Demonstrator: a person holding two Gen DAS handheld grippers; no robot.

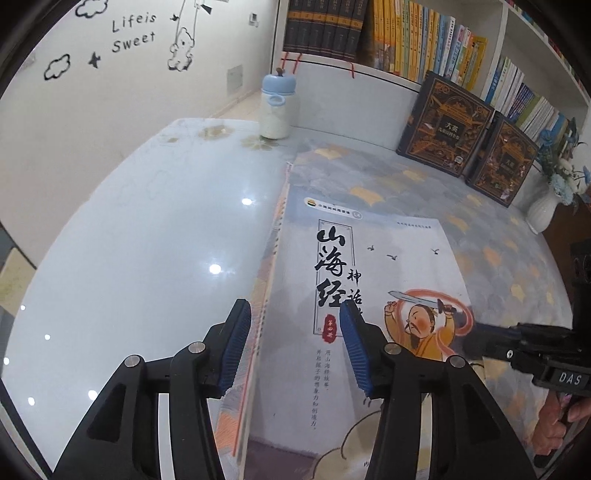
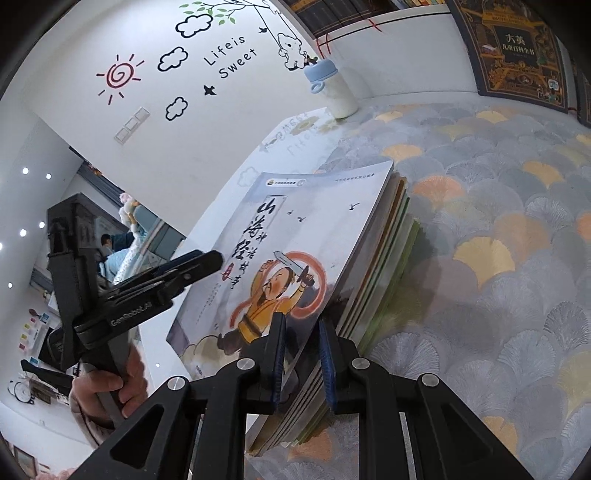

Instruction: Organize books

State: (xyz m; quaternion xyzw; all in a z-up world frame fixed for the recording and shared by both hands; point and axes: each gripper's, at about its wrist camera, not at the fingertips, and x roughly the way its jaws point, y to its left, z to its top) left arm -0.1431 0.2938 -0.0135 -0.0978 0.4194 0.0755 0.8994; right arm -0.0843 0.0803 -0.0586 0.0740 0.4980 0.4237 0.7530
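Book stack (image 2: 332,266) lower centre on tabletop (image 1: 129,258); right gripper (image 2: 301,354) jaws clamped on stack corner; left gripper (image 1: 291,347) jaws parted astride spine; thin books risk fanning, sliding

This is a home, most likely a child's study or bedroom. The white wall (image 2: 85,122) carries playful stickers: a red sun (image 2: 119,75), clouds, a bear on a swing (image 1: 180,46) and the words "Lifeis Sweet" (image 1: 133,31) (spaced just so). White shelves (image 1: 517,48) packed with colourful book spines run along the far edge of a glossy desk (image 1: 140,236), half covered by a fan-patterned mat (image 2: 480,206). A pale blue bottle (image 1: 275,107) stands at the back, a white vase of flowers (image 1: 546,210) in the far right corner.
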